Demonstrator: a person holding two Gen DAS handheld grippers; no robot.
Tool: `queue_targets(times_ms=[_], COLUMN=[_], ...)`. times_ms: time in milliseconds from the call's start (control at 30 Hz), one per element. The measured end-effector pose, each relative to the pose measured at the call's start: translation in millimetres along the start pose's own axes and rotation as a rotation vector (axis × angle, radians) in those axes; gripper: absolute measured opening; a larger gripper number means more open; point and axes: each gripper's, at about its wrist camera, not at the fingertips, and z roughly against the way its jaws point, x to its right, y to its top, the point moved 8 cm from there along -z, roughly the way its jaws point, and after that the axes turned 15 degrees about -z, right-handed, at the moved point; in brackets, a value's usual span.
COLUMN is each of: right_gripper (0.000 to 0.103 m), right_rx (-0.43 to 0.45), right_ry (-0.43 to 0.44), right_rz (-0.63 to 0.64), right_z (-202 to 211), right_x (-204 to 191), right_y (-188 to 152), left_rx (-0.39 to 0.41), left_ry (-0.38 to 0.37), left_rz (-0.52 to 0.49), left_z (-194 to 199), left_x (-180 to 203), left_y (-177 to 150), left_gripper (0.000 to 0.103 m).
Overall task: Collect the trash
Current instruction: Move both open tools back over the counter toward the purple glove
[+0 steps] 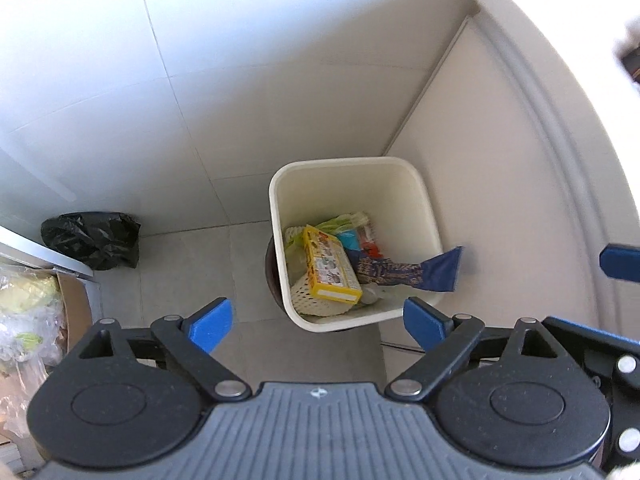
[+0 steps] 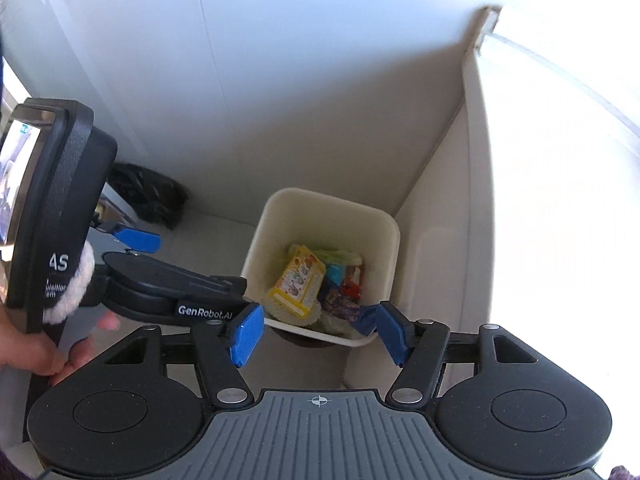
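A cream square trash bin (image 1: 280, 200) stands on the floor in a corner, also in the right wrist view (image 2: 392, 232). Inside lie a yellow box (image 1: 330, 270), a purple wrapper (image 1: 400, 272) hanging over the rim, a white foam net, green and red packets. The box shows in the right wrist view too (image 2: 298, 284). My left gripper (image 1: 318, 326) is open and empty, above the bin's near rim. My right gripper (image 2: 318, 332) is open and empty, above the bin's near rim. The left gripper body (image 2: 168, 288) shows left of it.
A black plastic bag (image 1: 94, 240) lies on the floor left of the bin, against the tiled wall. A cardboard box with plastic bags (image 1: 36, 312) sits at far left. A white cabinet side (image 1: 500, 200) stands right of the bin.
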Motion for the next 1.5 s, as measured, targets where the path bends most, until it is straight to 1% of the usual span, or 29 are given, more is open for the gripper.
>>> queue_targets(times_ms=[67,100,167,233,300,433,533,600,667,767,833,867,1000,1100,1233,1267,1433,1500], right_gripper=[0.070,0.071,0.074,0.076,0.080,0.082,0.087,0.089,0.090,0.092,0.093,0.093,0.094,0.094,0.094,0.094,0.094,0.094], right_rx=[0.028,0.045,0.081,0.125,0.179,0.263,0.320,0.355,0.375,0.416,0.437,0.447,0.490,0.516,0.545,0.554,0.586,0.590], right_ry=[0.011,0.013,0.012,-0.003,-0.022,-0.050,-0.077,-0.091,-0.135,-0.230,-0.274,-0.286,-0.292,-0.305,-0.332,-0.334,-0.321,-0.319], right_rz=[-0.013,-0.017,-0.022,-0.032,-0.051,-0.096,-0.144,-0.163,-0.151,-0.125,-0.154,-0.181,-0.284,-0.312,-0.344,-0.357,-0.450,-0.498], right_z=[13.5,20.5,34.2,48.4,64.3,91.8,112.1,123.7,136.9,155.0,161.2,170.1,175.5,178.2,173.5,170.8,152.0,142.5], right_x=[4.1,7.0,14.0,23.7,34.7,61.9,87.2,106.6,129.4,172.7,203.2,218.3,269.6,298.4,340.2,351.5,404.5,426.8], right_y=[-4.4,-6.5,-10.0,-11.4,-13.3,-18.1,-22.1,-26.2,-32.4,-39.2,-40.7,-40.9,-34.1,-28.1,-19.0,-16.3,-5.9,-3.3], left_rx=[0.029,0.045,0.072,0.106,0.139,0.180,0.208,0.226,0.227,0.267,0.295,0.314,0.386,0.424,0.454,0.457,0.478,0.486], left_ry=[-0.004,-0.006,0.000,0.020,0.029,0.021,0.011,0.011,0.004,-0.027,-0.051,-0.056,-0.072,-0.096,-0.109,-0.119,-0.154,-0.170], left_rz=[-0.007,-0.015,-0.039,-0.072,-0.108,-0.167,-0.208,-0.232,-0.250,-0.274,-0.297,-0.306,-0.322,-0.354,-0.448,-0.478,-0.614,-0.658], left_z=[12.2,18.9,33.3,48.7,62.7,87.9,105.3,116.4,128.6,145.6,152.4,154.6,157.2,153.0,143.2,145.2,125.8,119.0], left_x=[2.6,5.1,10.6,17.9,26.2,41.6,56.4,65.7,74.5,87.7,99.8,106.3,135.9,164.9,211.4,221.1,280.5,296.8], left_y=[-0.1,-0.4,-1.2,-2.3,-2.4,2.9,8.0,12.4,16.7,29.6,43.6,52.8,91.8,119.7,155.7,159.7,188.5,192.8], left_gripper=[0.094,0.096,0.097,0.100,0.102,0.102,0.102,0.102,0.102,0.102,0.102,0.103,0.102,0.103,0.103,0.103,0.103,0.103])
